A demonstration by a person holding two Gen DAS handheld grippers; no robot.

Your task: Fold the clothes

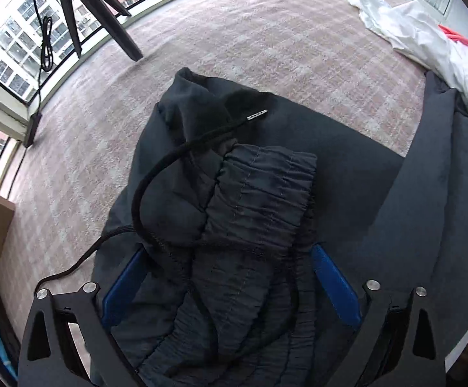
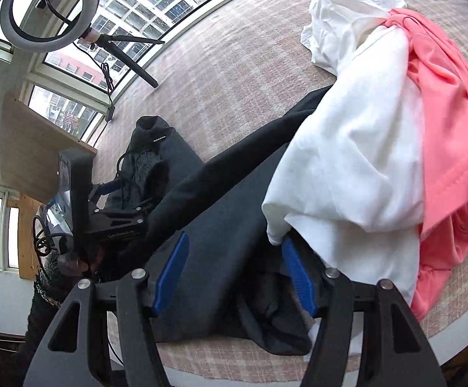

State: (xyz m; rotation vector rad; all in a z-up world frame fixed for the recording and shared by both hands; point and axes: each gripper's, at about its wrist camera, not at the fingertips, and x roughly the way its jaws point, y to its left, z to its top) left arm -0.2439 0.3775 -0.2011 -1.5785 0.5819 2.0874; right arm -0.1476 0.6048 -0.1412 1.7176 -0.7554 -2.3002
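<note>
Dark grey sweatpants (image 1: 250, 193) lie on the carpeted surface, elastic waistband bunched up, black drawstring (image 1: 156, 174) trailing left. My left gripper (image 1: 230, 277) is open, its blue fingers (image 1: 334, 283) on either side of the waistband. In the right wrist view the pants' leg (image 2: 227, 225) runs between the blue fingers (image 2: 172, 267) of my right gripper (image 2: 234, 274), which is open over it. The left gripper (image 2: 114, 219) shows there at the waistband end.
A white garment (image 2: 350, 161) and a pink garment (image 2: 443, 129) lie heaped on the right, over the pants' leg. A black tripod (image 1: 82, 9) and ring light (image 2: 50, 9) stand by the window. A wooden board (image 2: 34, 148) is at the left.
</note>
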